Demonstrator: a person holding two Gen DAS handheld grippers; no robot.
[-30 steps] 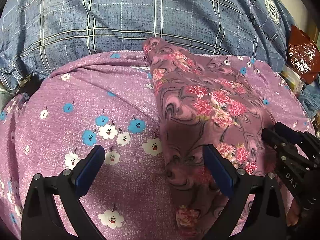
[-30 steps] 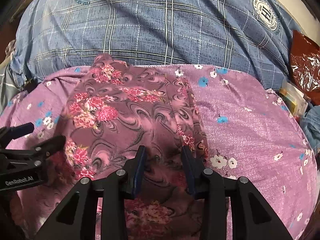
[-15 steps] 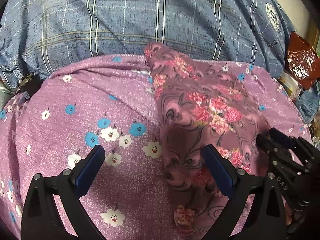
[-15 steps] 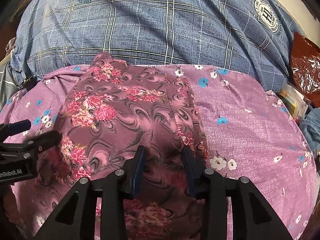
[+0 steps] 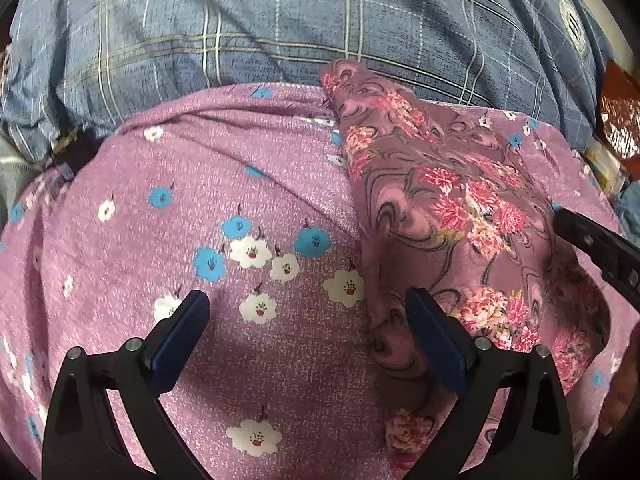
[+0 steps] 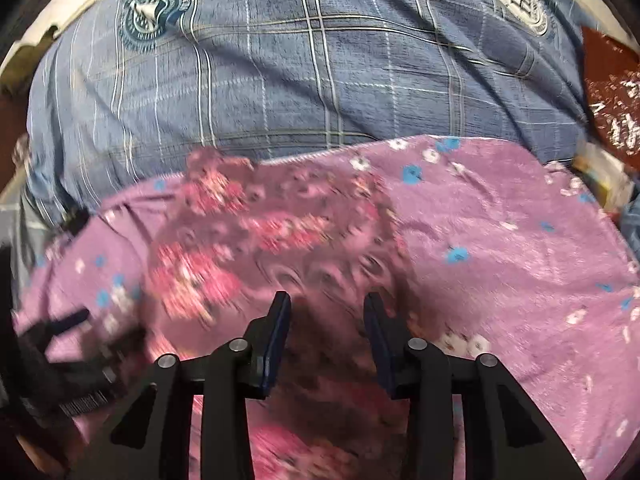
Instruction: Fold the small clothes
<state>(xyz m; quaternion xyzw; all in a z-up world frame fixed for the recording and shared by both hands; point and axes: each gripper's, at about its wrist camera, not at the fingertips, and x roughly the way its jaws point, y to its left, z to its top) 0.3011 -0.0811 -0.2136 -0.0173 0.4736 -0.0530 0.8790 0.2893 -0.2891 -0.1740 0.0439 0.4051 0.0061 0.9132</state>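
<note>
The garment (image 5: 452, 216), a mauve floral cloth, lies in a long folded strip on a lilac sheet (image 5: 224, 200), with a blue checked cover (image 5: 280, 20) behind it. The left gripper (image 5: 304, 332) hangs with its jaws wide apart and empty, one finger over the sheet and the other over the garment's near left edge. The right gripper (image 6: 326, 322) has its jaws partly open and closing just over the garment's near end; the view is blurred, so I cannot tell whether the pads press on any cloth. The garment looks thin, light and limp, so it will sag and slide if pinched mid-panel; better to take it at a corner or along a folded edge, both layers together
</note>
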